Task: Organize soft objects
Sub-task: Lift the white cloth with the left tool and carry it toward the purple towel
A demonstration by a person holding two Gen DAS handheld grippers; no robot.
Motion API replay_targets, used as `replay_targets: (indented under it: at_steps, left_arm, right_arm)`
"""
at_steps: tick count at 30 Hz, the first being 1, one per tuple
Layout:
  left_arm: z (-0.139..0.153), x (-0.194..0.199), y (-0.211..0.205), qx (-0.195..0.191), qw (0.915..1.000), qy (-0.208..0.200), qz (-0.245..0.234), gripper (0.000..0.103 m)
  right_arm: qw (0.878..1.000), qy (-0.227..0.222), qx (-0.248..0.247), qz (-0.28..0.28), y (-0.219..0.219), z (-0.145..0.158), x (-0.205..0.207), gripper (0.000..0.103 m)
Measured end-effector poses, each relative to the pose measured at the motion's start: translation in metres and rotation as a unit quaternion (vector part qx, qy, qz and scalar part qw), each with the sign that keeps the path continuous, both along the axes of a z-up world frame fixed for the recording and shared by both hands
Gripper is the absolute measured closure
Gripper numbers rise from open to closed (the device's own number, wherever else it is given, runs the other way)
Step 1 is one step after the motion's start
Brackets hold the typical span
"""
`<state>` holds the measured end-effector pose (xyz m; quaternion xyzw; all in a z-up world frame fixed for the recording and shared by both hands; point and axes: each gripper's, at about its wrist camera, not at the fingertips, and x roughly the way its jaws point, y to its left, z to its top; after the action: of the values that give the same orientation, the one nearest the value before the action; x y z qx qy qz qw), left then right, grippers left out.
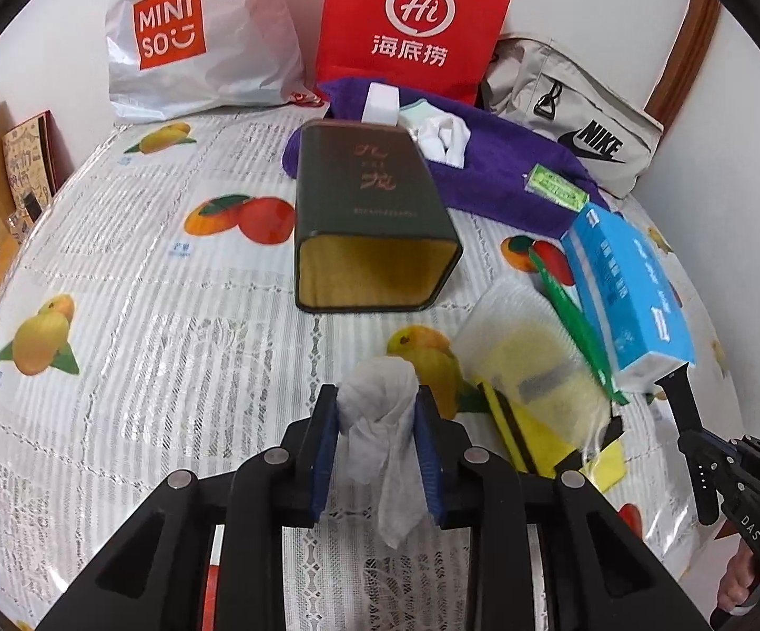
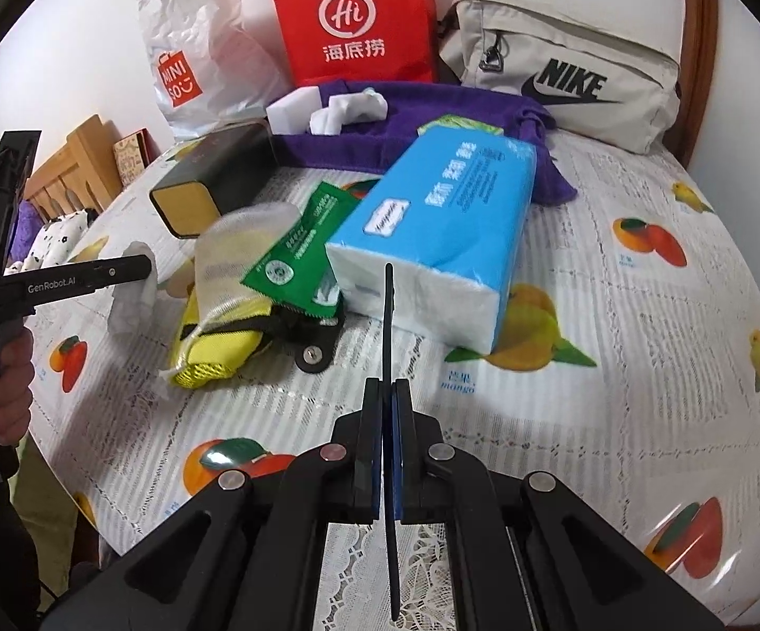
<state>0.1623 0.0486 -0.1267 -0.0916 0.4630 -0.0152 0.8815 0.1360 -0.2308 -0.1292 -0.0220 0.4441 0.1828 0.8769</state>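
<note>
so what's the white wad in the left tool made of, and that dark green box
The wad looks like thin tissue or a nonwoven wipe: matte, crumpled, with a limp hanging tail. The box looks like painted tin, semi-glossy with rolled rims and a gold lining, though lacquered card is possible.

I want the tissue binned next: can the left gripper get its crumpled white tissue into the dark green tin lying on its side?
Probably yes: the tin's open mouth faces the left gripper, with only bare tablecloth between them.

Both wrist views low, facing table (image 1: 143, 284)
</note>
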Motion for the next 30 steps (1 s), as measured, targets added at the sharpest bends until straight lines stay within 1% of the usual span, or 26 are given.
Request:
replay_targets:
  at_steps: [3,6,11,17,26,30]
  left_arm:
    - [0.01,0.003,-0.002,0.004,1.0,-0.006,-0.001,0.076]
    - [0.02,0.006,-0.002,0.006,0.9999,-0.014,0.0,0.076]
    - [0.037,0.015,0.001,0.002,0.9997,-0.025,0.008,0.076]
    - [0.055,0.03,0.003,0.0,0.9995,-0.031,0.011,0.076]
    - [0.079,0.062,0.005,0.011,0.9991,-0.042,0.006,0.076]
    - [0.086,0.077,0.005,0.016,0.9989,-0.045,0.001,0.076]
  right_arm:
    - [1.0,0.001,0.003,0.007,0.0,0.008,0.001,0.1]
    - [1.0,-0.001,0.023,0.017,-0.002,0.018,0.003,0.1]
    - [0.999,-0.024,0.027,0.015,-0.005,0.041,0.013,0.1]
    - [0.999,-0.038,0.028,0.002,-0.011,0.063,0.037,0.1]
    - [0.998,-0.056,0.033,-0.017,-0.015,0.087,0.079,0.1]
    - [0.997,-0.064,0.033,-0.02,-0.013,0.095,0.097,0.1]
